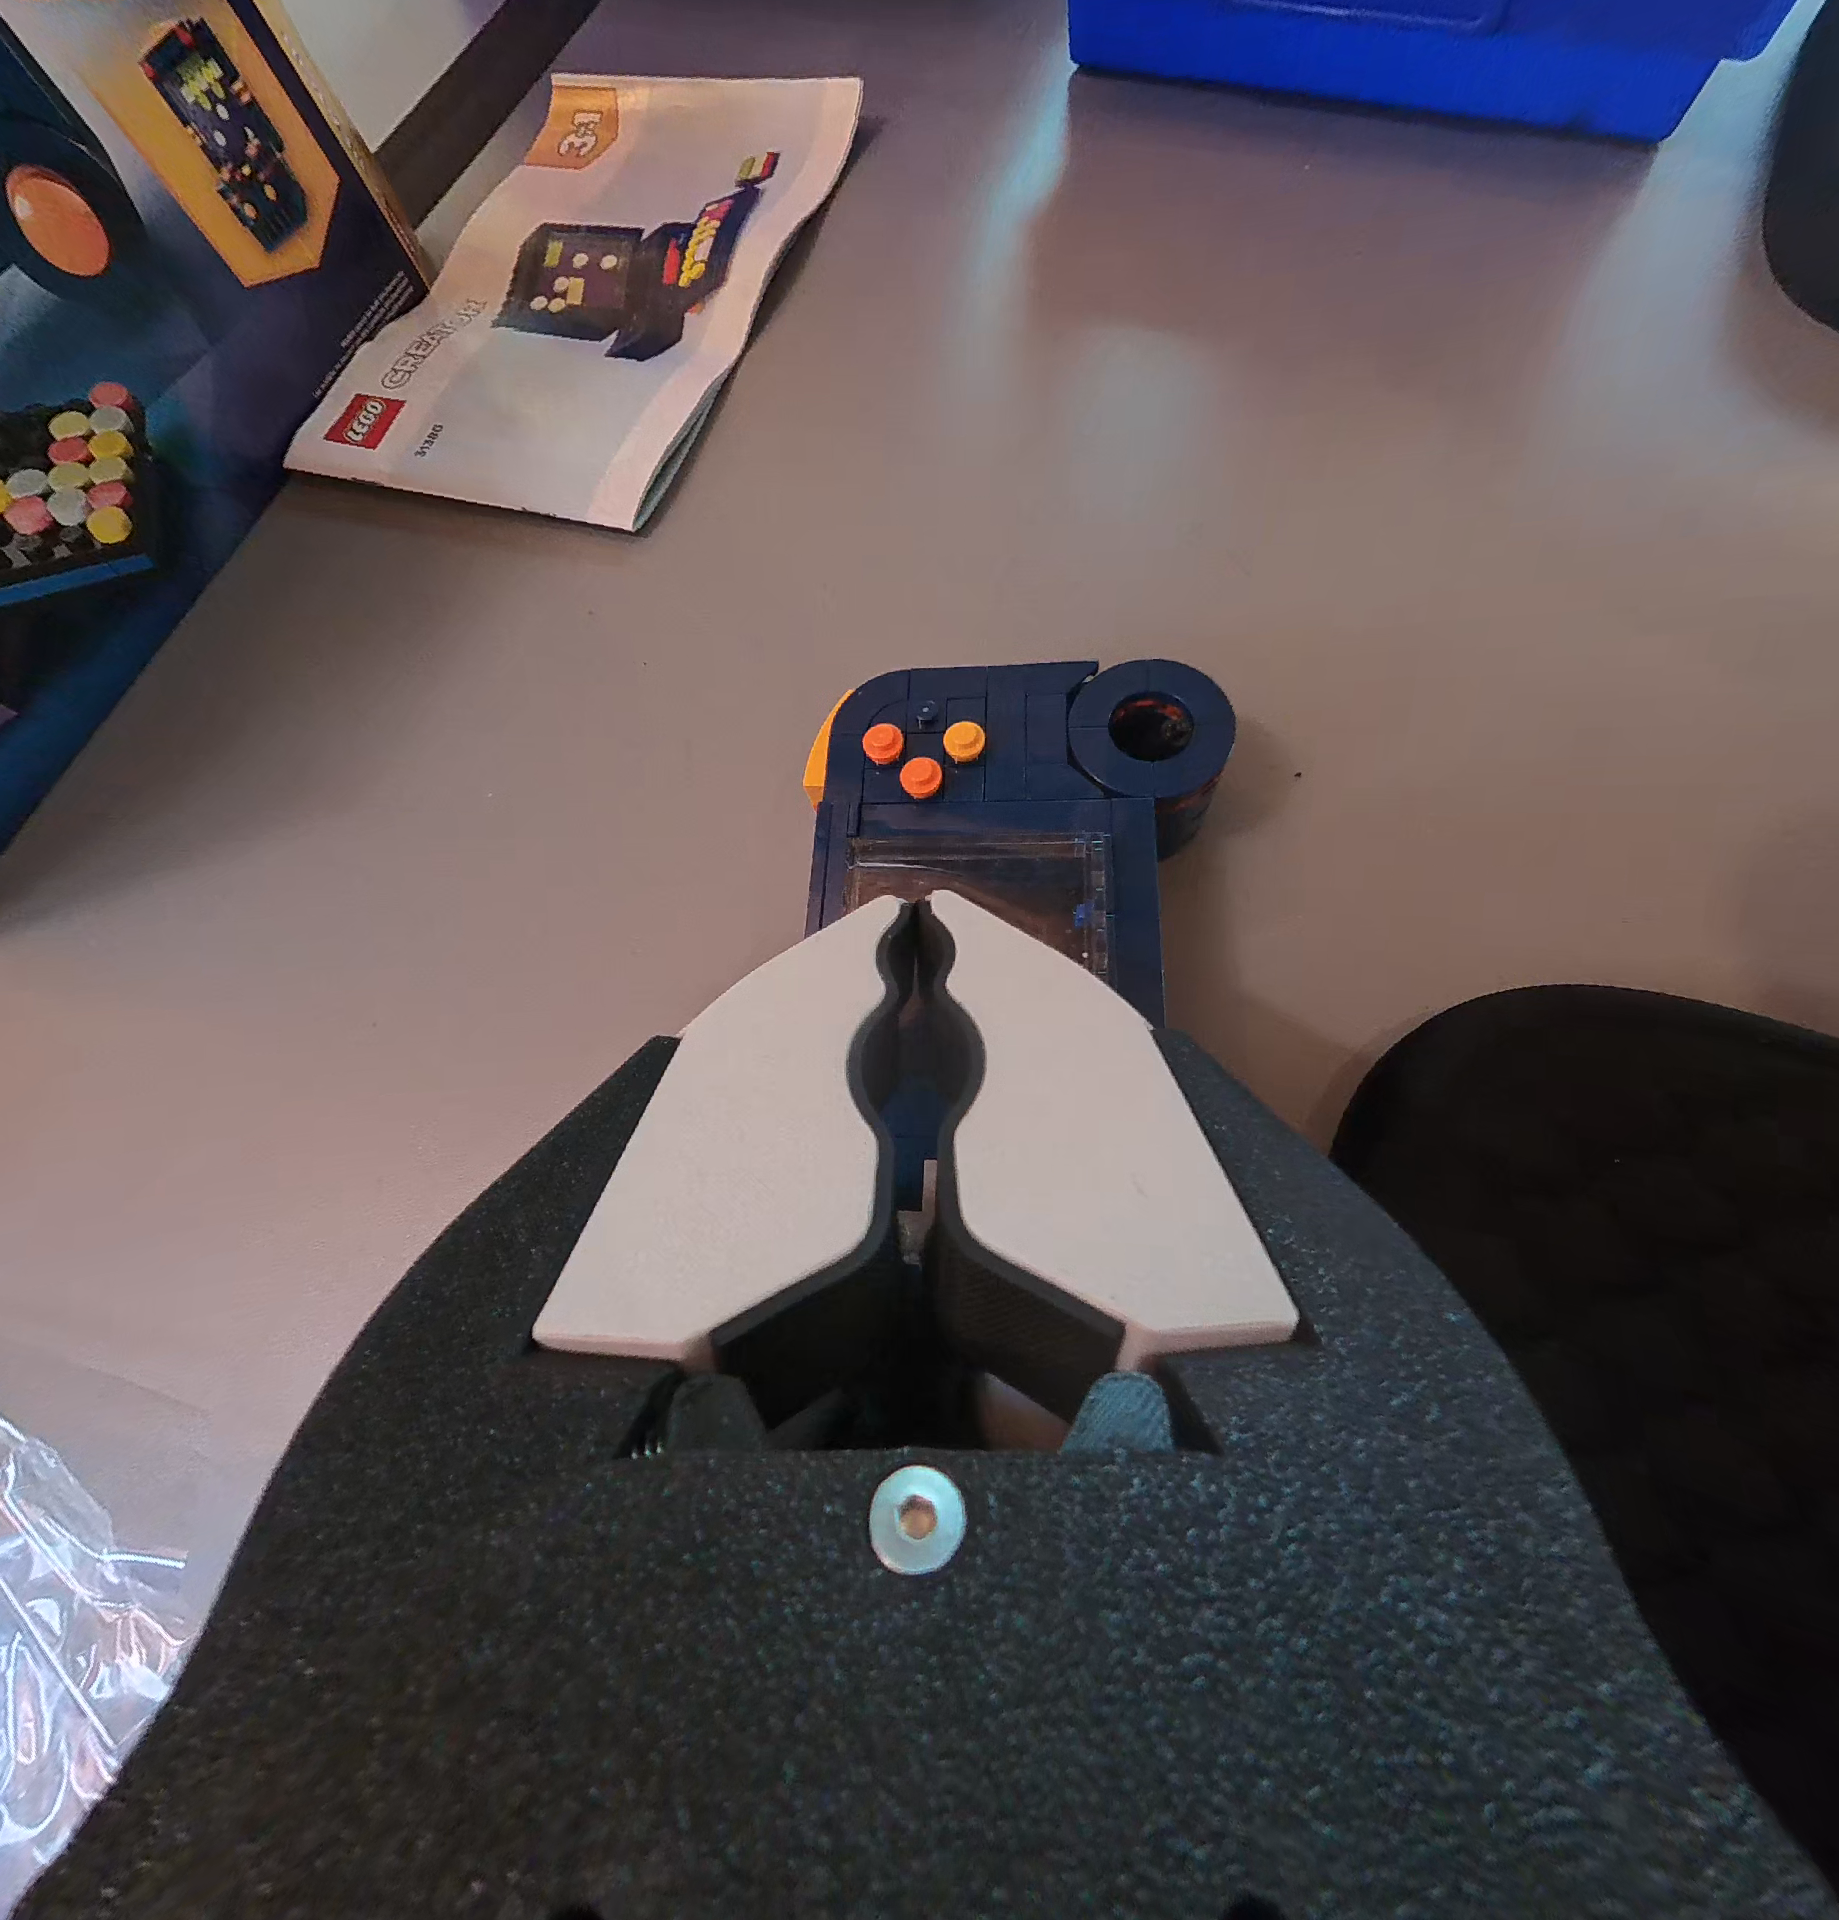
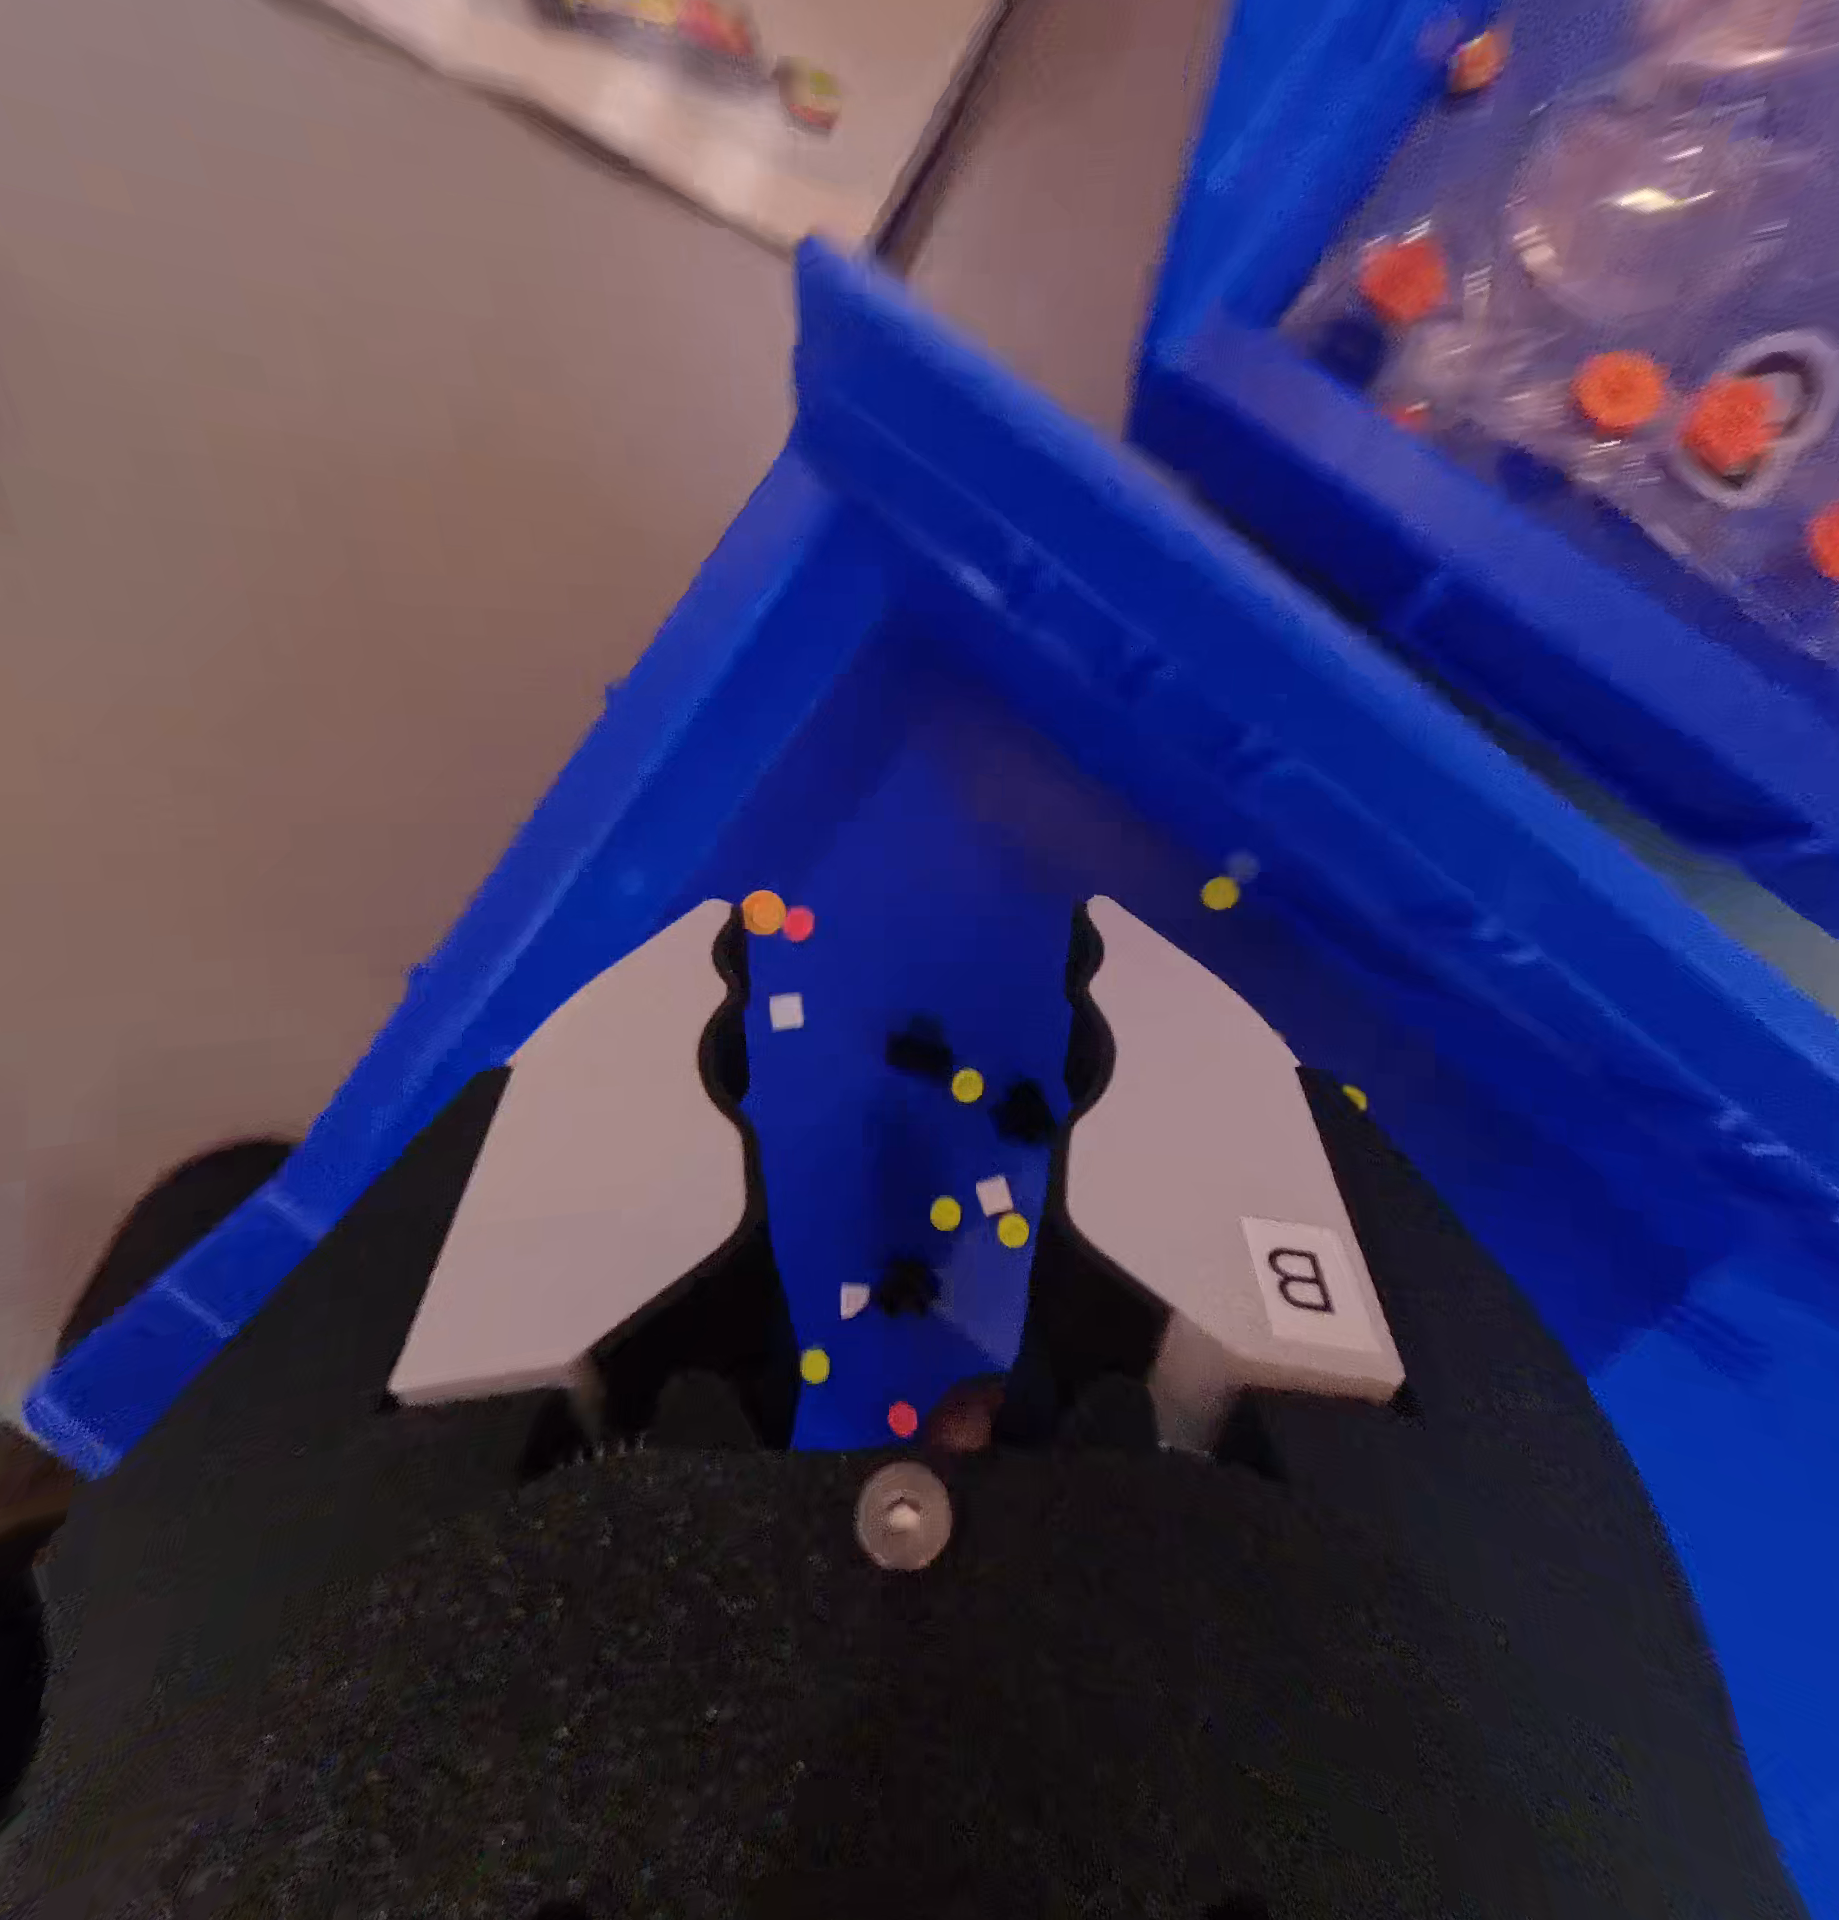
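In the left wrist view my left gripper is shut, its tips meeting over the near end of a dark blue brick-built model lying flat on the grey table. The model has three orange studs, a clear screen panel and a round dark ring at its far right corner. I cannot tell whether the fingers pinch any part of it. In the blurred right wrist view my right gripper is open and empty above a blue bin holding small yellow studs, black pieces and white tiles.
An instruction booklet and a printed set box lie at the far left. A blue bin stands at the back. A crumpled clear bag is near left, a black rounded object near right. A second blue bin holds a clear bag with orange pieces. The tips of one gripper are about 35 cm away from the tips of the other.
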`<move>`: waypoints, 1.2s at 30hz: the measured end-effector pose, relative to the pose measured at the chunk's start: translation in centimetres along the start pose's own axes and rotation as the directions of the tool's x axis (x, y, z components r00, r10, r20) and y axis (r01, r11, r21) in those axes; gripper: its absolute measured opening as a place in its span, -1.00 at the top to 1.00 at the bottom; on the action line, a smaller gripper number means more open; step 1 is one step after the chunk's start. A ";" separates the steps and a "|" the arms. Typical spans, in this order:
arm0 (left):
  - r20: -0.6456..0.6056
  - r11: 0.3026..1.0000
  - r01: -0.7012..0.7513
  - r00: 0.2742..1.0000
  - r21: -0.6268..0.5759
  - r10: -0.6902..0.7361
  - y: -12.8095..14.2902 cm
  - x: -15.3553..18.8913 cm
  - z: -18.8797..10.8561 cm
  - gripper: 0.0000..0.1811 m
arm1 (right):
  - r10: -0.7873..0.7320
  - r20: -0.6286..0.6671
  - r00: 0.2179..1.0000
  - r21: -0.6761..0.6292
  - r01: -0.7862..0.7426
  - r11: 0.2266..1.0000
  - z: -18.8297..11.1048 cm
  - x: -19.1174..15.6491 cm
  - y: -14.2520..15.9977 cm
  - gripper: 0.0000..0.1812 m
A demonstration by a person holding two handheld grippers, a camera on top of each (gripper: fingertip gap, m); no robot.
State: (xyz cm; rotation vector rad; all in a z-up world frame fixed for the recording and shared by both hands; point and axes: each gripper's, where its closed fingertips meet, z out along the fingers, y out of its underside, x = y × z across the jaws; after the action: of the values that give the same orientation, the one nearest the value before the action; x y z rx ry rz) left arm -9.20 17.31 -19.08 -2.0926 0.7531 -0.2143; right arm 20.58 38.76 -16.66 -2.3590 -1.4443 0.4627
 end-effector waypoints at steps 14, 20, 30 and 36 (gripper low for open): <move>0.006 1.000 -0.001 1.000 -0.004 0.001 0.0 0.0 0.0 1.00 | -0.042 -0.218 0.975 -0.256 -0.016 0.967 3.9 2.6 4.0 0.23; 0.003 1.000 0.002 1.000 -0.003 -0.002 0.0 0.0 0.0 1.00 | 0.005 -0.174 0.985 -0.166 -0.034 0.986 2.4 2.0 2.9 0.25; 0.002 1.000 -0.002 1.000 0.006 0.002 -0.1 0.0 0.1 1.00 | -0.373 0.032 0.927 0.173 0.362 0.916 -0.9 -15.3 -8.0 0.67; 0.014 1.000 -0.019 1.000 0.017 0.019 -0.1 0.0 0.1 1.00 | -0.703 0.124 0.700 0.249 0.664 0.705 6.4 -28.8 -11.2 0.86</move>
State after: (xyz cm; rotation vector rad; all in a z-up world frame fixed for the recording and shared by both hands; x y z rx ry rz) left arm -9.12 17.45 -19.05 -2.0683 0.7597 -0.1948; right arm -3.50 18.51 -14.50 -1.4755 -2.1290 0.6062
